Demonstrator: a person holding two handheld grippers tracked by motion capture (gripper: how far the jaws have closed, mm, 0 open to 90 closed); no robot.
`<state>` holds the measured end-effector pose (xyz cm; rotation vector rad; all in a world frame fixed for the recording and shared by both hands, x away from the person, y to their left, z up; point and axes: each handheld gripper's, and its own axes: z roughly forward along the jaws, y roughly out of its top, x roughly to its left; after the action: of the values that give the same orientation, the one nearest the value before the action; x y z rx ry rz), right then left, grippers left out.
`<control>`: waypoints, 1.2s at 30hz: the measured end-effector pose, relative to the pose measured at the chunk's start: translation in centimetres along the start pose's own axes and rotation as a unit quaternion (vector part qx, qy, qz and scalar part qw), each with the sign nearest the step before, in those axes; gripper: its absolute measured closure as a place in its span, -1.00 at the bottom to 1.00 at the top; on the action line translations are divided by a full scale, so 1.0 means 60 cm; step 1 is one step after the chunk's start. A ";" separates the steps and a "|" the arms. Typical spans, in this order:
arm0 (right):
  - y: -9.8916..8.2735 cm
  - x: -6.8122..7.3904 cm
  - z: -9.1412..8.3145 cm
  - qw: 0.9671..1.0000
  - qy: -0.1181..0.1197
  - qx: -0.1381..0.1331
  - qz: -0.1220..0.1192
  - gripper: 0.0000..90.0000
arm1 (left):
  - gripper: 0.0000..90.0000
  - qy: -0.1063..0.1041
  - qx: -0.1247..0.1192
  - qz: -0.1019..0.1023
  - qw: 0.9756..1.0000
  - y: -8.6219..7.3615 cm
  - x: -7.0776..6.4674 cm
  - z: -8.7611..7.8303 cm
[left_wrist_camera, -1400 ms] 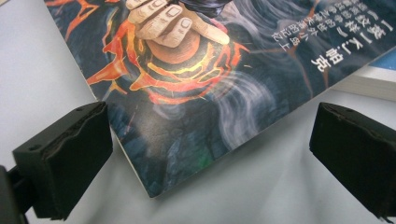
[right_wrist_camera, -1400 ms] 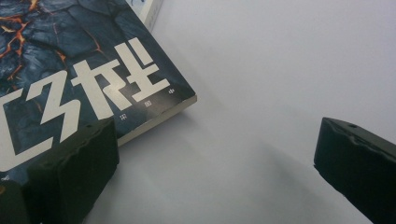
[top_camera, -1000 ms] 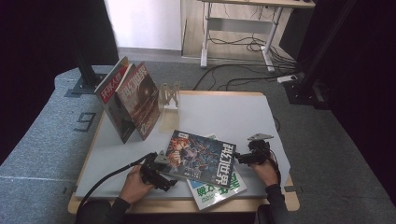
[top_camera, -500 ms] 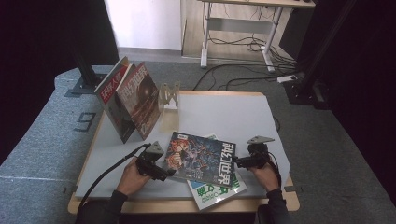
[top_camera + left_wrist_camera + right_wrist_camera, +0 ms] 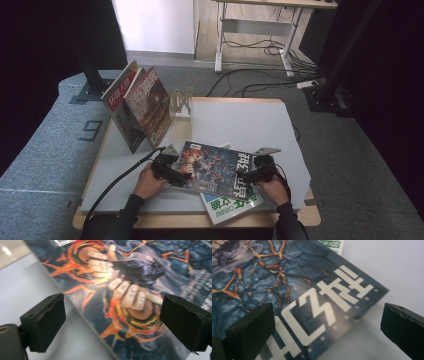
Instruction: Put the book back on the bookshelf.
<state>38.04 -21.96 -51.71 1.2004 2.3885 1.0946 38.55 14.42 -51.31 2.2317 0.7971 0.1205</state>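
Both tools had slid outward off the dark blue fantasy-cover magazine (image 5: 215, 170), left tool (image 5: 170, 172) and right tool (image 5: 250, 175) gaping wide and empty, leaving it flat on the white counter (image 5: 240, 125), seemingly ready for a fresh grab

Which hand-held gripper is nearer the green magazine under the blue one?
Right. The right hand-held gripper sits at the blue magazine's right edge, just above the green magazine; the left hand-held gripper is at the far left edge.
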 end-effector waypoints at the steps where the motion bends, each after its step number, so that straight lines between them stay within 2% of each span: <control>1: 0.000 0.001 0.001 1.000 0.005 0.000 0.001 -1.00 | -0.86 0.002 0.003 0.003 1.000 0.000 -0.003 0.001; 3: -0.001 0.004 0.004 1.000 0.014 -0.001 0.003 -1.00 | -0.87 0.003 0.002 0.002 1.000 -0.001 -0.006 0.001; 12: -0.004 0.009 0.003 1.000 0.013 -0.007 -0.002 -1.00 | -0.85 0.011 0.017 0.007 1.000 -0.004 -0.021 -0.005; 16: -0.007 0.015 0.000 1.000 0.016 -0.003 -0.008 -1.00 | -0.86 0.013 0.024 0.012 1.000 -0.012 -0.039 -0.011; 21: -0.012 0.030 -0.006 1.000 0.018 0.000 -0.024 -1.00 | -0.86 0.016 0.036 0.029 0.999 -0.028 -0.067 -0.021; 23: -0.013 0.032 -0.007 0.999 0.019 -0.002 -0.026 -1.00 | -0.86 0.017 0.037 0.036 0.999 -0.028 -0.071 -0.023; 24: -0.013 0.032 -0.007 0.999 0.018 -0.002 -0.026 -1.00 | -0.86 0.017 0.033 0.038 0.999 -0.027 -0.070 -0.024; 25: -0.012 0.032 -0.007 0.999 0.018 -0.001 -0.027 -1.00 | -0.85 0.015 0.018 0.035 0.999 -0.025 -0.068 -0.027; 29: -0.011 0.041 -0.012 0.999 0.002 -0.001 -0.042 -1.00 | -0.79 0.018 -0.016 0.027 0.999 -0.012 -0.053 -0.032; 32: -0.015 0.051 -0.018 0.999 -0.007 -0.003 -0.051 -1.00 | -0.79 0.021 -0.022 0.023 0.999 0.000 -0.038 -0.027; 36: -0.025 0.063 -0.028 0.998 -0.005 -0.001 -0.058 -1.00 | -0.81 0.020 -0.020 0.028 0.999 0.012 -0.023 -0.012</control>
<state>33.95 -20.47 -51.26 1.0500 2.4162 1.0516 37.60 13.70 -50.10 2.2195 0.7479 0.2073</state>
